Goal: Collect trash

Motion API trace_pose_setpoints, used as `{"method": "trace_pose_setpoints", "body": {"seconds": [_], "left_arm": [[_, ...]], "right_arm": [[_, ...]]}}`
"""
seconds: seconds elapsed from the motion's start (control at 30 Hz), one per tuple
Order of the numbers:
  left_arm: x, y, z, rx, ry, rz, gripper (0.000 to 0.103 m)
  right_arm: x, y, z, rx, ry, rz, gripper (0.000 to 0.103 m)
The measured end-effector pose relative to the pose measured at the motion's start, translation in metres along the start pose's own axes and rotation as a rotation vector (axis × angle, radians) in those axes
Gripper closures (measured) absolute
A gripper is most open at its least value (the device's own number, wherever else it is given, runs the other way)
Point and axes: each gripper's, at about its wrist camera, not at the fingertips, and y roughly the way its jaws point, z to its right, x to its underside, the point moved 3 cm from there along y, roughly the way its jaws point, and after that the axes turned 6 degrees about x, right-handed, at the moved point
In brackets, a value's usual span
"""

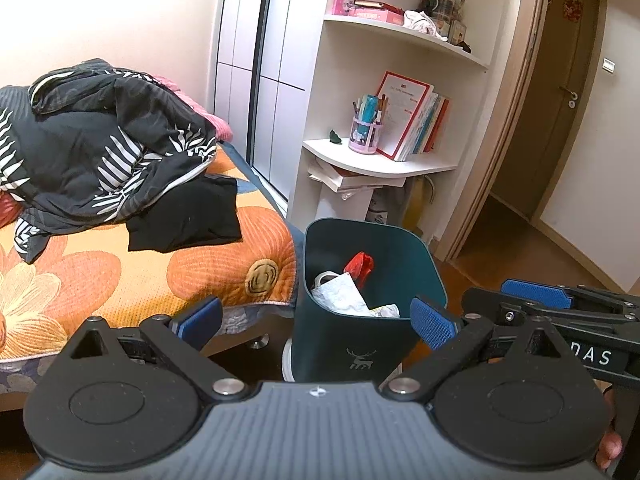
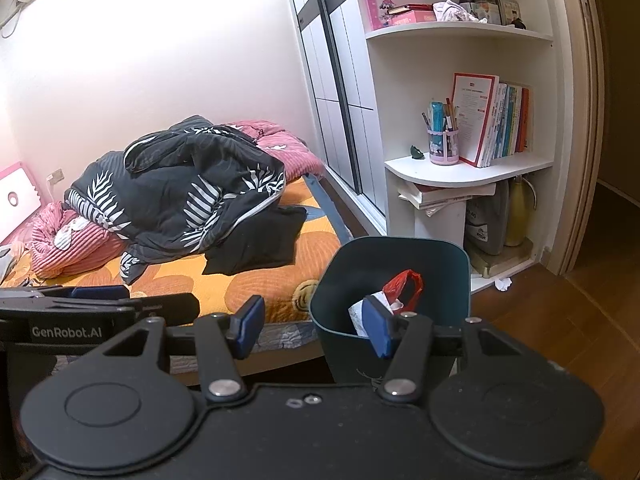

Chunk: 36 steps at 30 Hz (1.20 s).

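A dark teal trash bin stands on the floor by the bed's foot; it also shows in the right wrist view. Inside lie crumpled white paper and a red plastic bag, seen again as a red bag. My left gripper is open and empty, just in front of the bin. My right gripper is open and empty, at the bin's near left rim; it shows side-on in the left wrist view. A small white scrap lies on the floor by the shelf.
A bed with an orange flowered cover, a dark leaf-print quilt and a black garment lies left. A white shelf unit with books and a pen cup stands behind the bin. An open doorway is right.
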Motion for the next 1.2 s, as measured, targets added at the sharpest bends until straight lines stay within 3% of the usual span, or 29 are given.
{"method": "trace_pose_setpoints", "body": {"seconds": [0.9, 1.2], "left_arm": [[0.007, 0.006, -0.011, 0.018, -0.075, -0.066, 0.002], [0.009, 0.009, -0.007, 0.027, -0.059, -0.070, 0.002]], "right_arm": [[0.001, 0.008, -0.009, 0.008, -0.017, -0.050, 0.049], [0.003, 0.009, -0.007, 0.023, -0.005, -0.065, 0.049]]}}
